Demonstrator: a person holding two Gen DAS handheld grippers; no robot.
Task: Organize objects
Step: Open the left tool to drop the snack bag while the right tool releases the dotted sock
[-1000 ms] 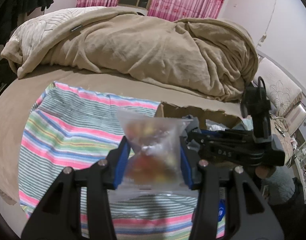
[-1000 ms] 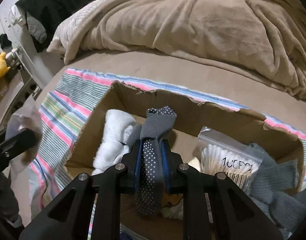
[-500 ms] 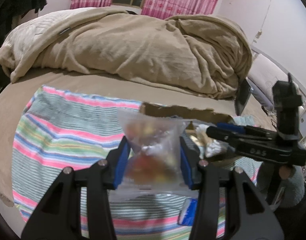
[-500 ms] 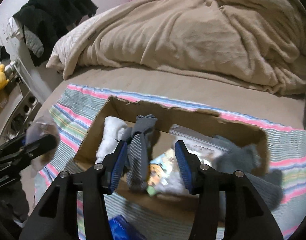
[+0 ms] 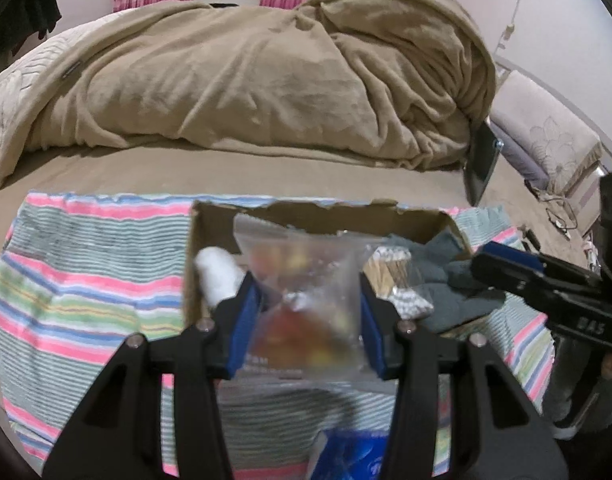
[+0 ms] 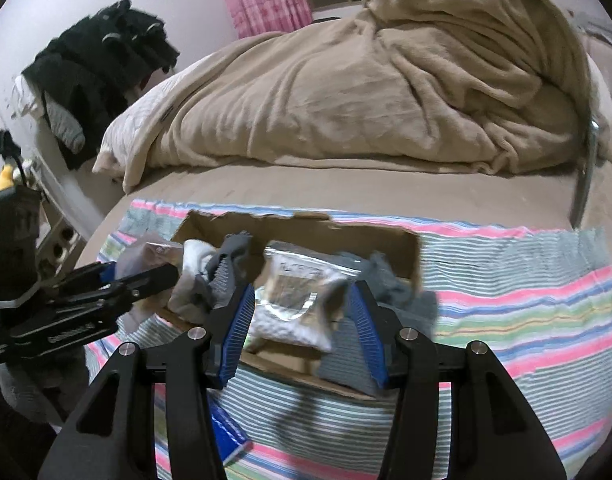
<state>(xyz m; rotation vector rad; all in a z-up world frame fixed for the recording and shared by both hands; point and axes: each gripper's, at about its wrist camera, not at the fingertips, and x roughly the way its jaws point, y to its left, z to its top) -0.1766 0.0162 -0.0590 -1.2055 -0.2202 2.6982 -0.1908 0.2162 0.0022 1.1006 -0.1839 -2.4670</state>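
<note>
My left gripper (image 5: pixel 306 320) is shut on a clear plastic bag of coloured sweets (image 5: pixel 301 292) and holds it in front of an open cardboard box (image 5: pixel 318 216) on the bed. The box holds a white sock (image 5: pixel 217 276), a bag of cotton swabs (image 5: pixel 398 280) and grey socks (image 5: pixel 450 276). My right gripper (image 6: pixel 301 328) is open and empty, just in front of the box (image 6: pixel 297 228). The dotted grey sock (image 6: pixel 229 268) lies in the box beside the white sock (image 6: pixel 189 276). The left gripper also shows in the right wrist view (image 6: pixel 153 276).
The box stands on a striped cloth (image 5: pixel 85 280) spread on the bed. A rumpled tan blanket (image 5: pixel 265 76) is piled behind. A blue packet (image 5: pixel 346 456) lies on the cloth near the front. Black clothes (image 6: pixel 101 52) hang at the left.
My right gripper opened, let go of the dotted grey sock in the box and pulled back. My left gripper moved right towards the box with the sweet bag.
</note>
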